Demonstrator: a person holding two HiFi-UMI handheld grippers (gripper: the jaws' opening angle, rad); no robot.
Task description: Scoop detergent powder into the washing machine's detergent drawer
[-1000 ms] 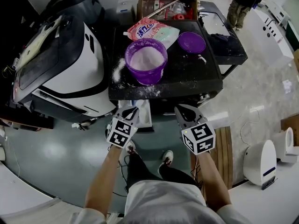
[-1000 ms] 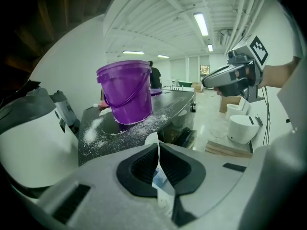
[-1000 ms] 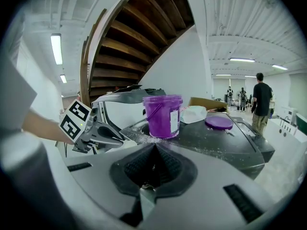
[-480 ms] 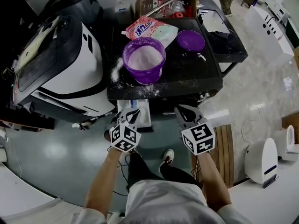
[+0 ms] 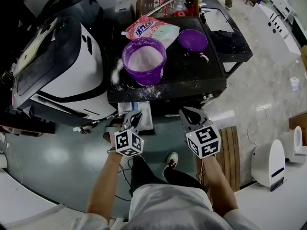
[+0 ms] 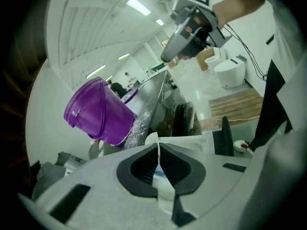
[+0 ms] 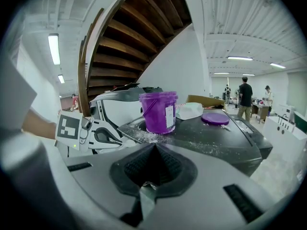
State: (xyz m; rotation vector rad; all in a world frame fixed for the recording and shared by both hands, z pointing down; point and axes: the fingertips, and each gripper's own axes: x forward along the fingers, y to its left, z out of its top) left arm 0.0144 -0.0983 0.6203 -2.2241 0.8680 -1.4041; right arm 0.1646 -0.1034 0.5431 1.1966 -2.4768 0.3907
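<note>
A purple bucket (image 5: 144, 60) full of white powder stands on the black washing machine top (image 5: 192, 78). A small white scoop (image 5: 205, 57) lies on that top near the purple lid (image 5: 193, 40). Below the front edge, the white detergent drawer (image 5: 145, 118) sticks out. My left gripper (image 5: 135, 115) hangs shut just beside the drawer, its tips meeting with nothing between them (image 6: 158, 146). My right gripper (image 5: 185, 112) is shut and empty in front of the machine, right of the drawer. From the right gripper view, the bucket (image 7: 157, 111) lies straight ahead.
A pink and white detergent bag (image 5: 151, 31) lies behind the bucket, with a cardboard box (image 5: 168, 1) beyond it. Spilled powder (image 5: 116, 71) dusts the top's left side. A white and black machine (image 5: 57, 66) stands to the left. My feet are below the grippers.
My left gripper has dropped slightly and rolled, its marker cube turning. The right gripper has hardly moved. The view has shifted a little towards the machine.
</note>
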